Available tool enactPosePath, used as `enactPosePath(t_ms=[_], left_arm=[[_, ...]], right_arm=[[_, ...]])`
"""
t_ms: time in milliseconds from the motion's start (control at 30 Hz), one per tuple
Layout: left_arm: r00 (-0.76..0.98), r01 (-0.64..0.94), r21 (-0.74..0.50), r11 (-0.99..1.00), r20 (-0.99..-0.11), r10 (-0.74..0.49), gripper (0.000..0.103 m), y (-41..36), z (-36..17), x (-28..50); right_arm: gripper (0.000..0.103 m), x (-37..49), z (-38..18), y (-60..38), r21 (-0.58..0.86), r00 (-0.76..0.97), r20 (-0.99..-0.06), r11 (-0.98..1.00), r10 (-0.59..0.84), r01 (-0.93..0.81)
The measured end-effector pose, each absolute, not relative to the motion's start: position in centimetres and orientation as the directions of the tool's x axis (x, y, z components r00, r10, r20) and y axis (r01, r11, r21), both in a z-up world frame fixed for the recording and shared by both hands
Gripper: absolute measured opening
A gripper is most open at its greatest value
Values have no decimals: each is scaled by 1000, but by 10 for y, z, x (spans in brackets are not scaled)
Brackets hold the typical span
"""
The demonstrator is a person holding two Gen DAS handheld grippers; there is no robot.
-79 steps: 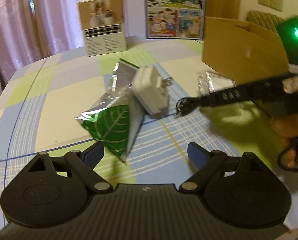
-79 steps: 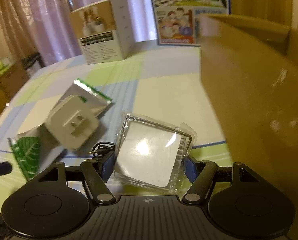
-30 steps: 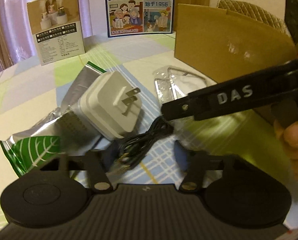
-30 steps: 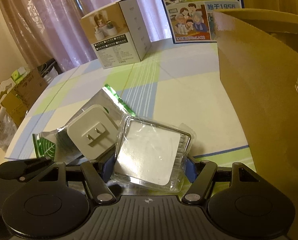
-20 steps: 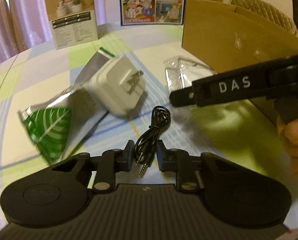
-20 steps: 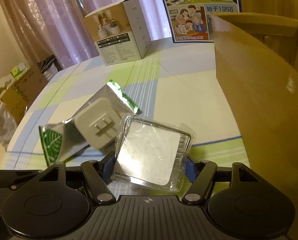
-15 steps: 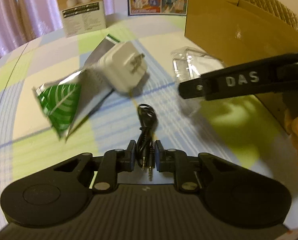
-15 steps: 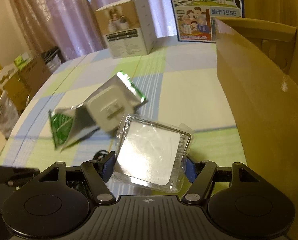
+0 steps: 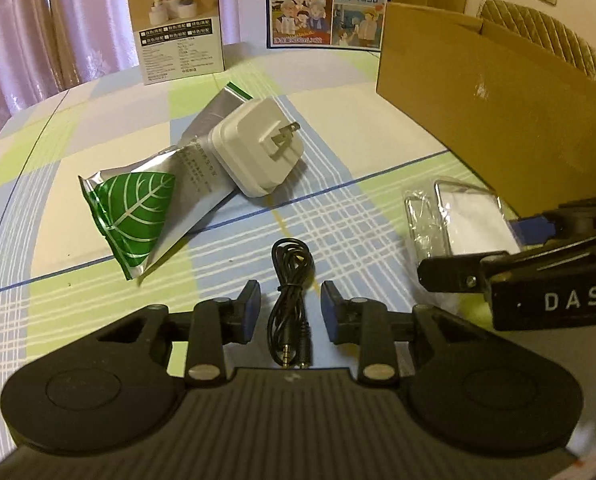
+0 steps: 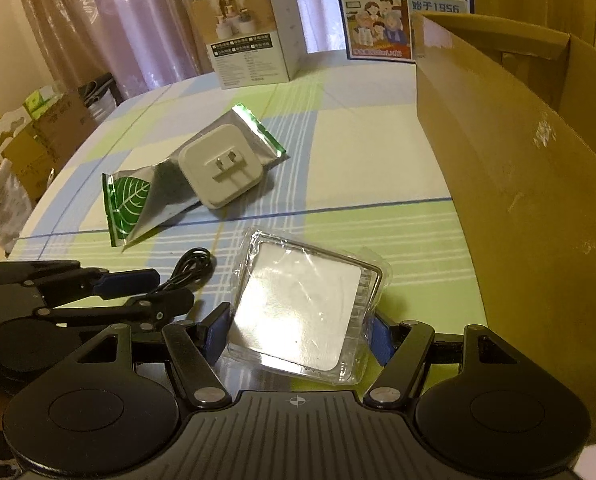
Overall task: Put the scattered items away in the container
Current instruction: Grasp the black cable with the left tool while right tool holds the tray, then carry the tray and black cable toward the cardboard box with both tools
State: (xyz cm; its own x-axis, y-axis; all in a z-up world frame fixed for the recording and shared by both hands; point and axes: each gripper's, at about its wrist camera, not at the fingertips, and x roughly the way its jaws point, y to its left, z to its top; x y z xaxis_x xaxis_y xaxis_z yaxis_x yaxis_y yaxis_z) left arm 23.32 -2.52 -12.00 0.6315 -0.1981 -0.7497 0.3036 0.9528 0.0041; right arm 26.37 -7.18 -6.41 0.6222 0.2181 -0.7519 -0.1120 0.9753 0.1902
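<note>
A coiled black audio cable (image 9: 291, 292) lies on the checked tablecloth between the fingers of my left gripper (image 9: 291, 312), which is open around it without touching. It also shows in the right wrist view (image 10: 185, 272). My right gripper (image 10: 298, 332) is shut on a clear plastic-wrapped square packet (image 10: 304, 304), held just above the table beside the open cardboard box (image 10: 518, 184). The packet (image 9: 466, 220) and box (image 9: 478, 96) also show in the left wrist view. A white plug adapter (image 9: 257, 154) rests on a silver-green leaf pouch (image 9: 137, 204) further back.
A white product box (image 9: 175, 24) and a blue picture carton (image 9: 326, 4) stand at the table's far edge. Cardboard boxes and bags (image 10: 21, 140) sit off the table's left side. A chair back (image 9: 538, 36) is behind the cardboard box.
My left gripper, shut on the audio cable half a second ago, has opened and the cable now lies loose between the fingers. The right gripper still holds the packet, raised slightly.
</note>
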Motion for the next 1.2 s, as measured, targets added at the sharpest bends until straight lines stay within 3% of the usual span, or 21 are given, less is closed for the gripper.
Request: enactPosePath(t_ms=[133, 200, 400, 767, 1200], left_arm=[[625, 309, -6, 951, -752, -208, 27, -21, -125, 239], [625, 295, -16, 955, -753, -205, 16, -18, -125, 240], [622, 271, -47, 961, -753, -212, 11, -13, -122, 239], [660, 228, -84, 970, -719, -217, 11, -11, -100, 225], [726, 168, -40, 985, -670, -151, 11, -10, -61, 198]], right_arm=[[66, 267, -66, -70, 193, 619, -753, 974, 222, -114], [66, 268, -67, -69, 196, 618, -753, 974, 225, -115], [66, 268, -65, -66, 185, 627, -747, 975, 219, -121], [66, 267, -57, -66, 181, 667, -713, 976, 215, -121], [66, 238, -21, -60, 118, 727, -661, 982, 187, -145]])
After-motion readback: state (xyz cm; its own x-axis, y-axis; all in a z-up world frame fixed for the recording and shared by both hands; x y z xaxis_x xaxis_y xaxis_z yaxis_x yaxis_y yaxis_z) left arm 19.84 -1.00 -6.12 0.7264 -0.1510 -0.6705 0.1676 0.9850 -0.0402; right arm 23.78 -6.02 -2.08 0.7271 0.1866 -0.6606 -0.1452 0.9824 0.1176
